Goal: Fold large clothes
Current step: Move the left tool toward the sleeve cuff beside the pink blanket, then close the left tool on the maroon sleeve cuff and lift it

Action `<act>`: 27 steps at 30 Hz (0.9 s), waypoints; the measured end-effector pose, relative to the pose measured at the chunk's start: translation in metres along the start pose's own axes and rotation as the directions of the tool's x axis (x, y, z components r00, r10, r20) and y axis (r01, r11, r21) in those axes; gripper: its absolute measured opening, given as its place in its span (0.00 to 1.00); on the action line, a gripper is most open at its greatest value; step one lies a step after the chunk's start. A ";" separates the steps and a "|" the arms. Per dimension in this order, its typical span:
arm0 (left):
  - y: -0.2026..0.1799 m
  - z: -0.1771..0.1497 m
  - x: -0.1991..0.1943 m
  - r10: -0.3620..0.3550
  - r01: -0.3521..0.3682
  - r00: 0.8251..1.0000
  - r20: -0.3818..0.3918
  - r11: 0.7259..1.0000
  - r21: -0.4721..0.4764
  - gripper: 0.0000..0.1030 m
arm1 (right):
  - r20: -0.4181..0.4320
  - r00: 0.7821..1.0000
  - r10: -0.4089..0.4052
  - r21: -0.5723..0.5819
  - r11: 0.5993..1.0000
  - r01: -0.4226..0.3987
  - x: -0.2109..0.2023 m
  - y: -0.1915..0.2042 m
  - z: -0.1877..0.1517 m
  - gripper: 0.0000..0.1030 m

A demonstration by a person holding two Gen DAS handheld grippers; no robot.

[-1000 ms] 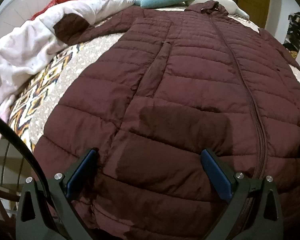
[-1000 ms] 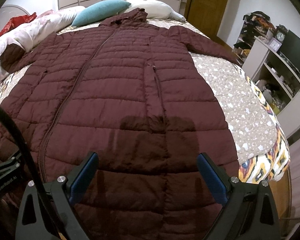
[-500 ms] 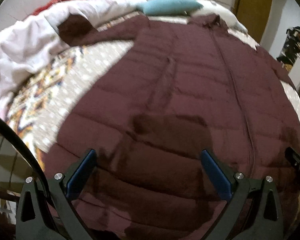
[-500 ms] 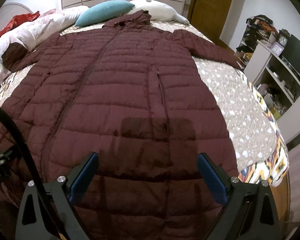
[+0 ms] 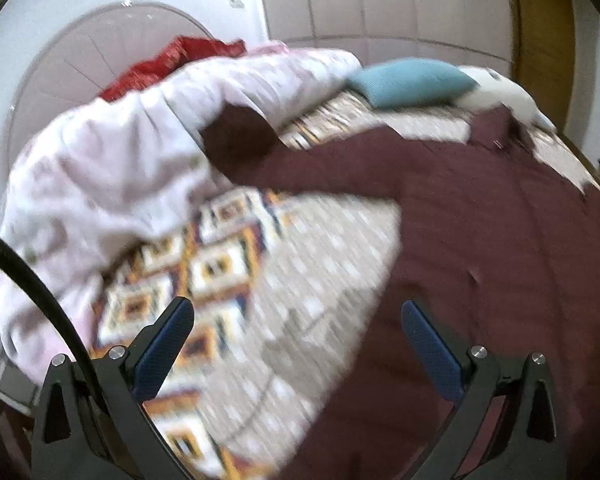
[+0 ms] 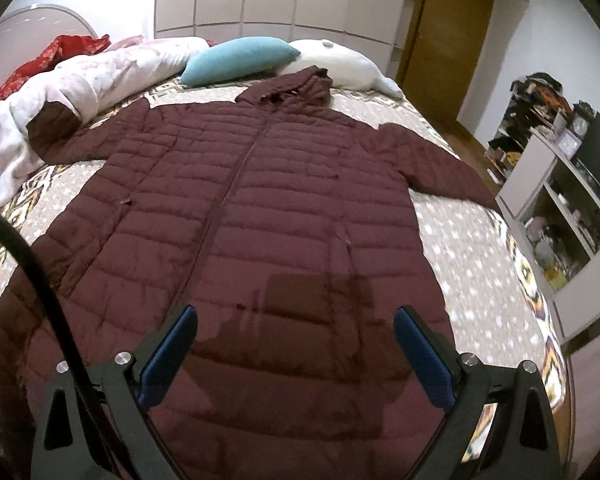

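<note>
A long maroon quilted hooded coat [image 6: 260, 208] lies flat and face up on the bed, zipped, with both sleeves spread out. Its left sleeve [image 5: 320, 168] runs to a cuff resting on the white duvet. My left gripper [image 5: 296, 328] is open and empty, above the bedspread beside the coat's left edge, and its view is blurred. My right gripper [image 6: 296, 336] is open and empty, above the coat's lower hem.
A patterned bedspread [image 6: 480, 248] covers the bed. A white duvet [image 5: 112, 168] and red cloth [image 5: 168, 60] are heaped on the left. A teal pillow [image 6: 240, 60] and a white pillow [image 6: 340, 60] lie at the head. White shelves [image 6: 560, 208] stand right of the bed.
My left gripper has swung left, off the coat's hem and over the bedspread toward the left sleeve. My right gripper has drawn back and up, so the whole coat shows.
</note>
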State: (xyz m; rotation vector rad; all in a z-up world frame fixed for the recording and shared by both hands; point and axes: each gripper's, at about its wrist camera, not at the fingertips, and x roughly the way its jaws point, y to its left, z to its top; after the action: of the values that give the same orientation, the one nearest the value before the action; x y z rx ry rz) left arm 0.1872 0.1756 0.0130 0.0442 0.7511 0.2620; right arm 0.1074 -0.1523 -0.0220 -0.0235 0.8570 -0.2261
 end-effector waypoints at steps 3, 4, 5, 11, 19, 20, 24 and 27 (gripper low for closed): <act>0.022 0.032 0.022 0.039 -0.038 0.998 0.045 0.999 -0.022 1.00 | -0.019 1.000 -0.009 -0.009 1.000 0.008 0.014 0.005 0.002 0.97; 0.030 0.045 0.032 0.036 -0.034 0.997 0.061 0.999 -0.026 1.00 | -0.037 0.999 -0.009 -0.005 1.000 0.008 0.022 0.006 0.002 0.97; 0.038 0.057 0.041 0.034 -0.032 0.996 0.077 0.999 -0.029 1.00 | -0.049 0.999 -0.003 0.000 1.000 0.003 0.026 0.005 0.000 0.97; 0.077 0.121 0.104 0.103 -0.099 0.991 0.089 0.993 -0.057 0.96 | -0.110 0.994 0.011 0.012 1.000 -0.010 0.057 0.003 -0.006 0.97; 0.098 0.151 0.194 0.182 -0.182 0.983 -0.003 0.981 -0.070 0.90 | -0.129 0.991 0.045 0.072 0.997 -0.036 0.088 0.000 -0.003 0.97; 0.101 0.153 0.205 0.189 -0.190 0.982 -0.013 0.978 -0.082 0.90 | -0.129 0.991 0.044 0.076 0.997 -0.034 0.090 0.001 -0.002 0.97; 0.121 0.164 0.242 0.213 -0.217 0.976 -0.045 0.966 -0.143 0.90 | -0.129 0.991 0.045 0.083 0.996 -0.034 0.096 0.002 -0.001 0.97; 0.126 0.174 0.261 0.207 -0.211 0.977 -0.041 0.968 -0.135 0.90 | -0.126 0.991 0.042 0.075 0.997 -0.032 0.098 0.004 -0.002 0.97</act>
State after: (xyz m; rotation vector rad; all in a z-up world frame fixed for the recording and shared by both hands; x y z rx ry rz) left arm 0.4605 0.3718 -0.0179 -0.0125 0.7539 0.5169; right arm 0.1690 -0.1681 -0.0966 0.0757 0.9746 -0.2256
